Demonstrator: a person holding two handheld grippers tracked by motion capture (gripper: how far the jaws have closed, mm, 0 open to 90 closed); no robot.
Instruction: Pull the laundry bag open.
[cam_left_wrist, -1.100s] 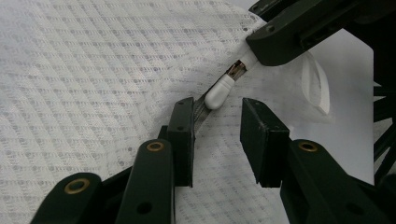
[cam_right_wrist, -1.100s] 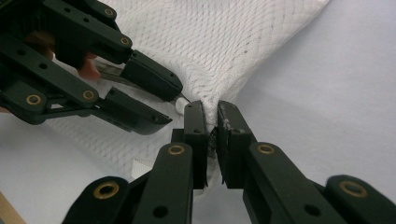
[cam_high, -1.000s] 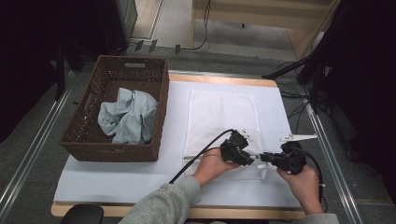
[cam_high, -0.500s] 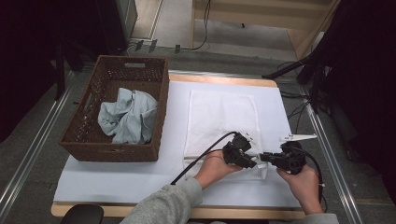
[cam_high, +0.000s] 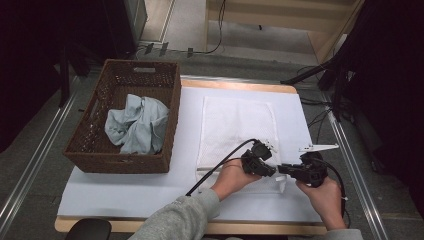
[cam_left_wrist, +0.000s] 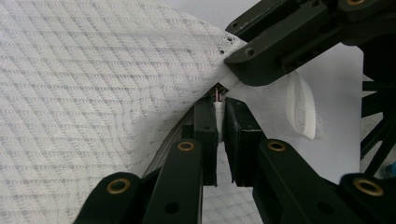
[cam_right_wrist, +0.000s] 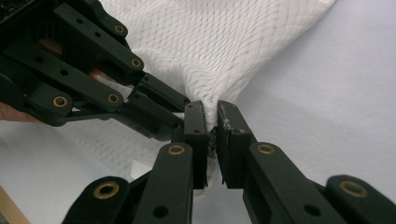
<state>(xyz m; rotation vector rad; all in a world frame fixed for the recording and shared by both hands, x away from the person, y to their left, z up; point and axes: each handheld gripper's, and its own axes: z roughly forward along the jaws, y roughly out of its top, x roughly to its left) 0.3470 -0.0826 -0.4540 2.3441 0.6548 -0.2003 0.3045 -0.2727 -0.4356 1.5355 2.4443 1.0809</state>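
Both claws, left claw (cam_left_wrist: 220, 116) and right claw (cam_right_wrist: 211, 122), pinch the white towel (cam_high: 235, 125) (one corner).

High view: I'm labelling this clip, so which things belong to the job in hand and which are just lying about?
In use:
- white mesh cloth, near corner pinched
- left hand-held gripper, shut on that corner
- right hand-held gripper, shut on it too

Lying about:
- wicker basket
- crumpled pale blue cloth inside the basket

Grey sleeve (cam_high: 182, 220); black grippers' fingers (cam_right_wrist: 195, 123) carry brass rivets, black cables.
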